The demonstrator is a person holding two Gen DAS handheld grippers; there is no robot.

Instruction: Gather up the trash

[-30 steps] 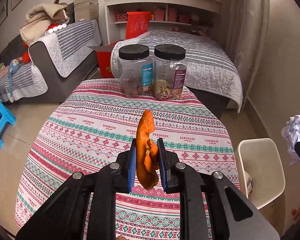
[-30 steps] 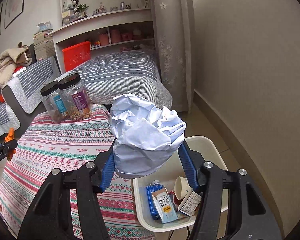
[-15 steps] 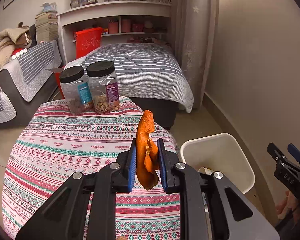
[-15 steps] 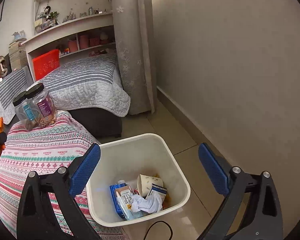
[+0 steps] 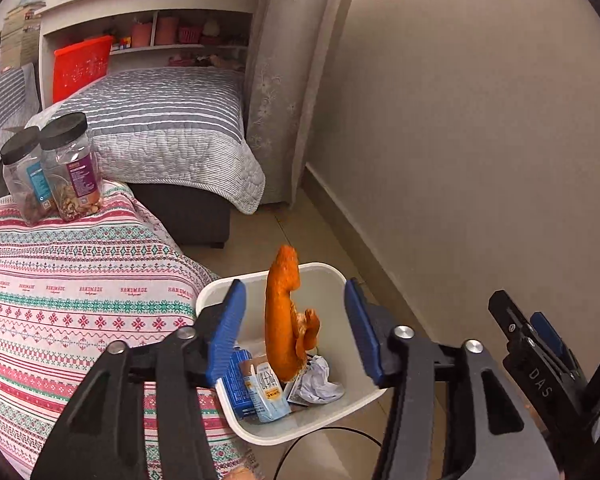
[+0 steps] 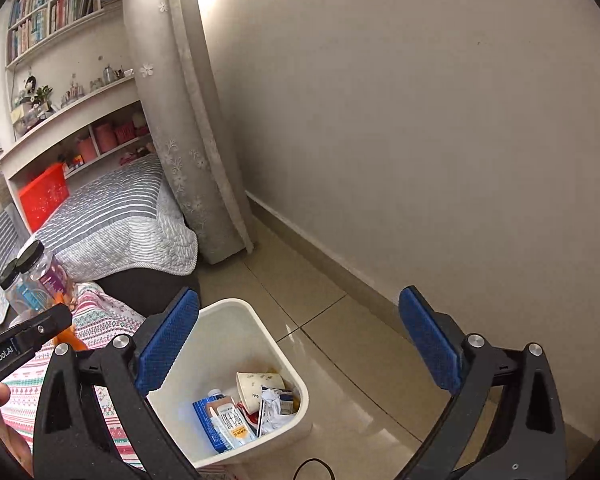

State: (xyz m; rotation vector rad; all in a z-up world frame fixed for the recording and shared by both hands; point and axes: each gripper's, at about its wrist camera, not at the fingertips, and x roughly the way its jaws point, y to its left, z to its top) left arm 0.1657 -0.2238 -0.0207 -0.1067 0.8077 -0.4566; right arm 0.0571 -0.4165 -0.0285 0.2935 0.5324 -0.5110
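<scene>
An orange peel (image 5: 286,316) hangs in the air between the open jaws of my left gripper (image 5: 294,330), touching neither pad, right over the white trash bin (image 5: 332,276). The bin holds a crumpled white paper (image 5: 318,380), a small carton (image 5: 266,392), a blue box and a paper cup (image 6: 258,388). My right gripper (image 6: 300,344) is open wide and empty, just right of the bin (image 6: 236,312). The left gripper's finger (image 6: 24,340) shows at the left of the right wrist view, with a bit of orange peel (image 6: 66,336) behind it.
A table with a red, green and white patterned cloth (image 5: 68,280) stands left of the bin, with two black-lidded jars (image 5: 64,164) at its far edge. A grey-quilted bed (image 5: 160,128), a curtain and a beige wall (image 6: 420,140) lie behind. A black cable (image 5: 324,436) lies by the bin.
My left gripper swung right from over the table to over the bin and opened, letting go of the orange peel. My right gripper dropped the crumpled paper into the bin and stays open.
</scene>
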